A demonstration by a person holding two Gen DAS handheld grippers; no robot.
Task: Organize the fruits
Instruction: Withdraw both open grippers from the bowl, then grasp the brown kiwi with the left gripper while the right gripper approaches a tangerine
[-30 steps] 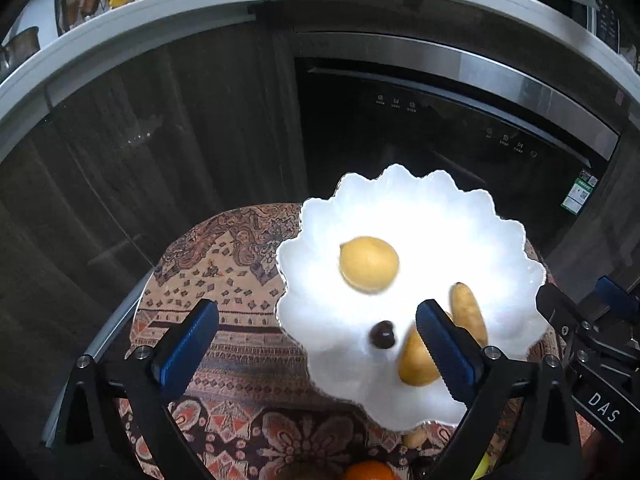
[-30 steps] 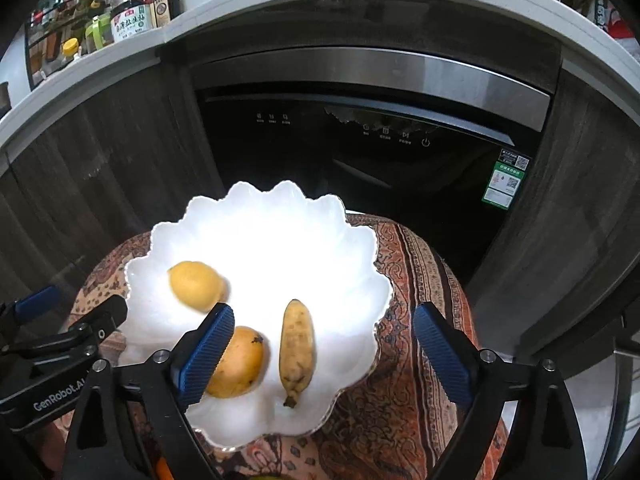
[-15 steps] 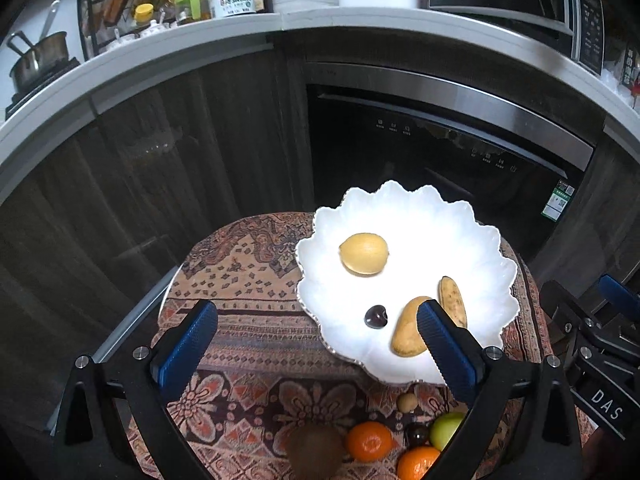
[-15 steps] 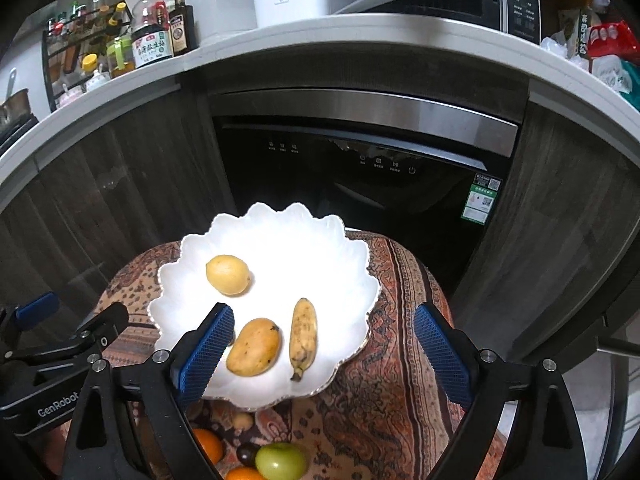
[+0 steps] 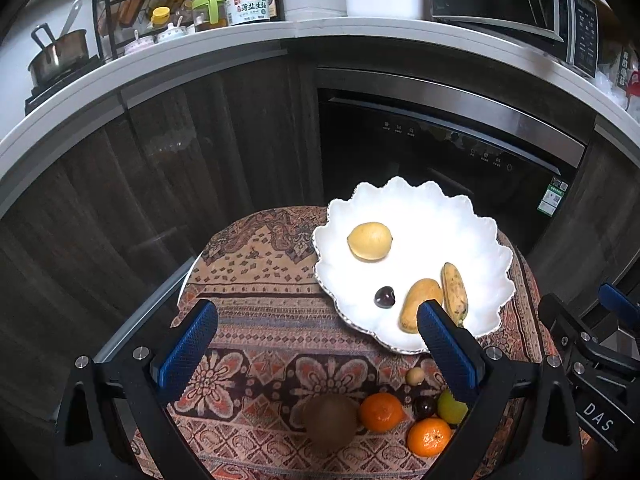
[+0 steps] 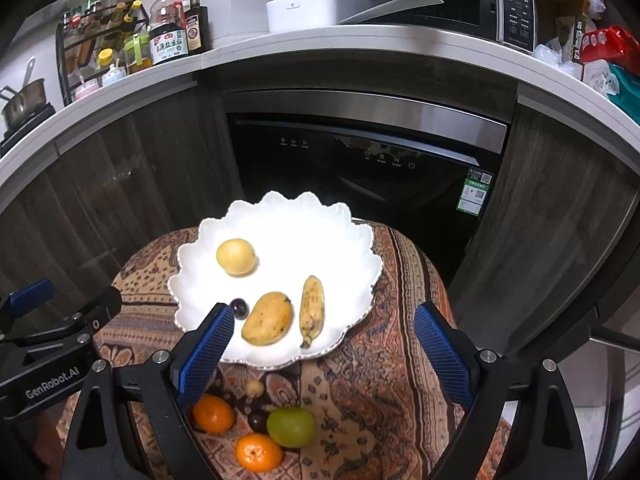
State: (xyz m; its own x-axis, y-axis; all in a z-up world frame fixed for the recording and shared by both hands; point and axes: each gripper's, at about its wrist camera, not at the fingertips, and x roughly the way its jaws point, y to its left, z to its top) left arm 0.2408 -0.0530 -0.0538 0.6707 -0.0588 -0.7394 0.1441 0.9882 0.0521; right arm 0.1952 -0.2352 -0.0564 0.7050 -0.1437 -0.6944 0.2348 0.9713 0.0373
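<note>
A white scalloped plate (image 5: 472, 220) (image 6: 328, 240) sits on a small table with a patterned cloth (image 5: 260, 280). On it lie a lemon (image 5: 369, 241) (image 6: 235, 256), a dark cherry (image 5: 384, 297) (image 6: 239, 307), a mango (image 5: 418, 304) (image 6: 267, 317) and a small banana (image 5: 454, 293) (image 6: 311, 311). Nearer me on the cloth lie a kiwi (image 5: 331, 422), two oranges (image 5: 380, 411) (image 6: 258, 451), a green fruit (image 6: 291, 426), a dark fruit (image 6: 258, 420) and a small tan fruit (image 6: 255, 388). My left gripper (image 5: 316, 344) and right gripper (image 6: 324, 348) both stand open and empty, above the table's near side.
Dark wood cabinets and a black built-in appliance (image 6: 360, 160) stand behind the table. The white counter (image 5: 200, 48) above carries bottles, a pot, a rice cooker and a microwave. Floor shows to the right of the table (image 6: 560, 380).
Both grippers have drawn back and up from the plate, staying open. The plate looks smaller, and the loose fruits on the near cloth have come into view.
</note>
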